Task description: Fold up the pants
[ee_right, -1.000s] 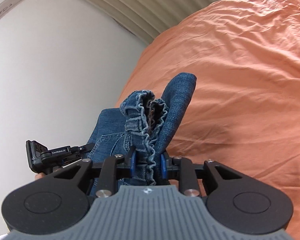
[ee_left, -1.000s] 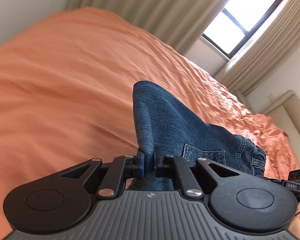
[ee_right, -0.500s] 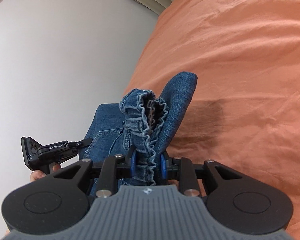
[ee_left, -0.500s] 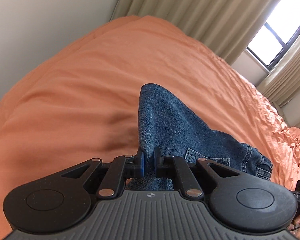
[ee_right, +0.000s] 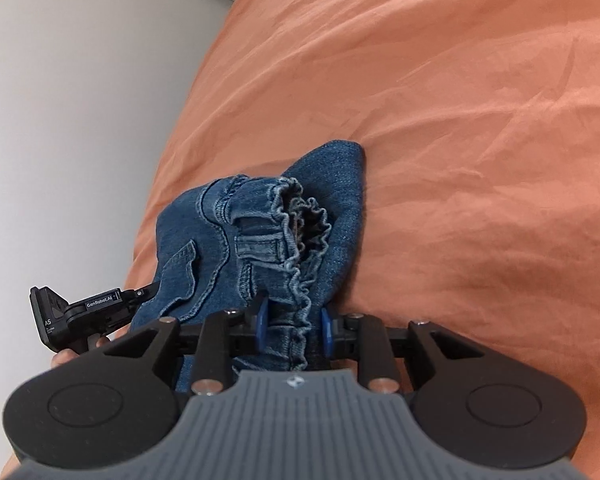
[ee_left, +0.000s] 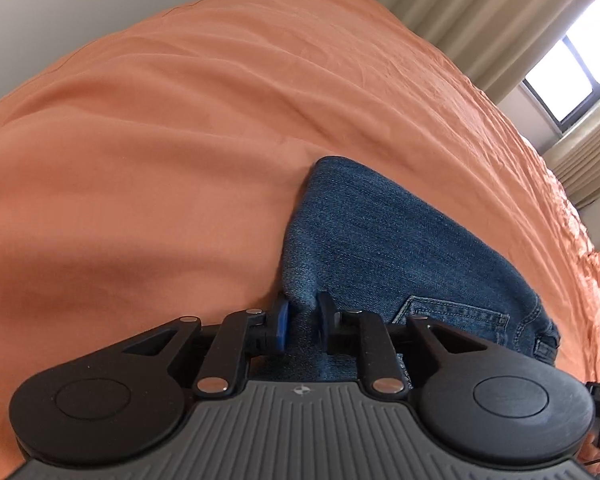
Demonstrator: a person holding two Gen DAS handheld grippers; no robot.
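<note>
Open bedspread [ee_left: 180, 140] around jeans [ee_left: 380, 240]

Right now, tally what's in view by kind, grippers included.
Jeans: 1, blue denim jeans, folded, lying on the bed
Bed covers: 1, orange bedsheet
Grippers: 2, left gripper, its jaws just been opening with denim between them; right gripper, pads on the ruffled waistband
Windows: 1, window
Total: 5

Wrinkled orange bedspread [ee_left: 180, 152]; beige curtains [ee_left: 460, 12]; bright window [ee_left: 572, 76]; plain white wall [ee_right: 80, 120].
</note>
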